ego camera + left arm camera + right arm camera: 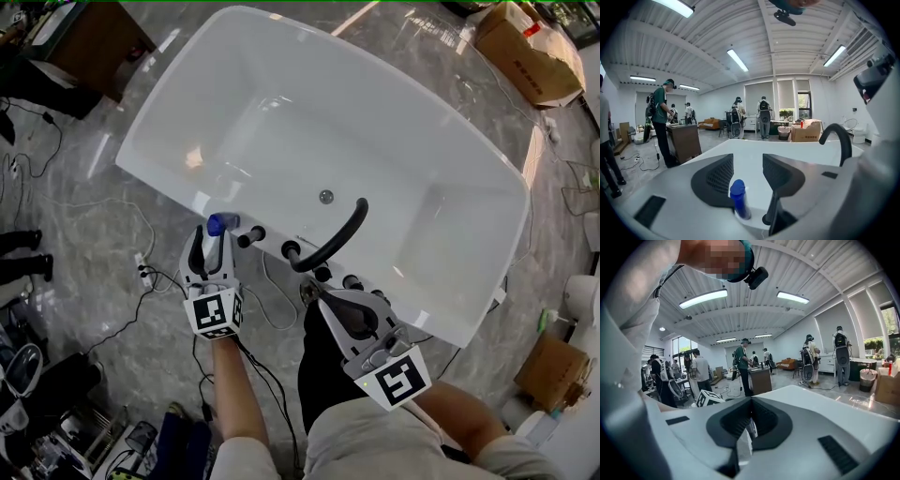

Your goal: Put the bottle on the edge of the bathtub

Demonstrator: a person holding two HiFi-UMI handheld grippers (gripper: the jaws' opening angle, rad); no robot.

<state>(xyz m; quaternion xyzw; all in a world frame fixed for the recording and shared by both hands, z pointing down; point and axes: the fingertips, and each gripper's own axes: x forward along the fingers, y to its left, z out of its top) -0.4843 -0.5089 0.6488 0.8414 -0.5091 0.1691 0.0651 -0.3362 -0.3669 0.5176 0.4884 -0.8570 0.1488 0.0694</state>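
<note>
While your left gripper [212, 244] sits at the near rim of the bathtub [394, 122], its jaws stand well apart with nothing clamped. The bottle [217, 225], blue and upright, stands on that rim in the gap between them, nearer the left jaw and narrower than the opening. To its right a black knob [249, 238] sits just beside it, then a second knob [291, 250] and the curved black faucet [339, 236], so that side is crowded. To its left the rim runs bare to the tub's corner. Behind the bottle the rim drops to the floor, where cables [103, 202] trail. Your right gripper [323, 298] hangs near the faucet's base with its jaws closed together on nothing.
</note>
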